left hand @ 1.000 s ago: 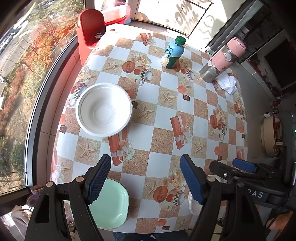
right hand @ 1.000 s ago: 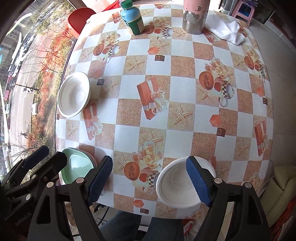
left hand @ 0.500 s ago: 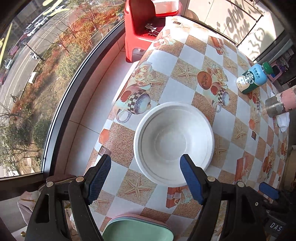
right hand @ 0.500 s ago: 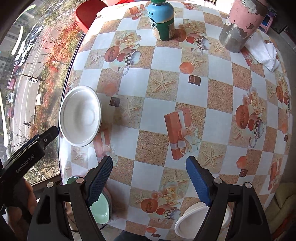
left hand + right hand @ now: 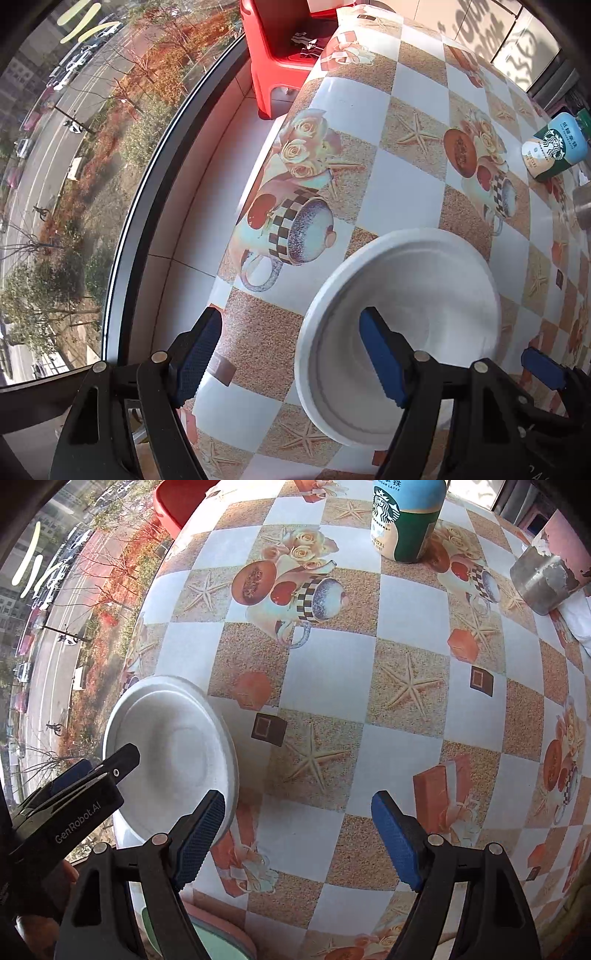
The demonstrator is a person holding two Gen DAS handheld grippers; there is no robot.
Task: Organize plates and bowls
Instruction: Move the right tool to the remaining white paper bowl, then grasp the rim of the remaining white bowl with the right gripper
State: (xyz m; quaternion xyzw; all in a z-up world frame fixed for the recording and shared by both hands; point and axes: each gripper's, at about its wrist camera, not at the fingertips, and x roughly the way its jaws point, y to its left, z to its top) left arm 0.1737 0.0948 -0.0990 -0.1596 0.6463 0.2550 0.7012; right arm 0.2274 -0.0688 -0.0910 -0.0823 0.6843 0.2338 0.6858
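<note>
Left gripper spread, straddling the near rim of the white bowl by the table edge. Right gripper spread, holding nothing.

Risk: a thin-rim pinch may slip or nudge the bowl off the edge.

Right view alone shows the green plate and bottle upright.

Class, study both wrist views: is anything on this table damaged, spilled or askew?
Yes: the pink metal flask, far right, has paint peeled off to bare metal. A crumpled white cloth lies beside it. The white bowl and Starbucks bottle sit upright; nothing spilled.
</note>
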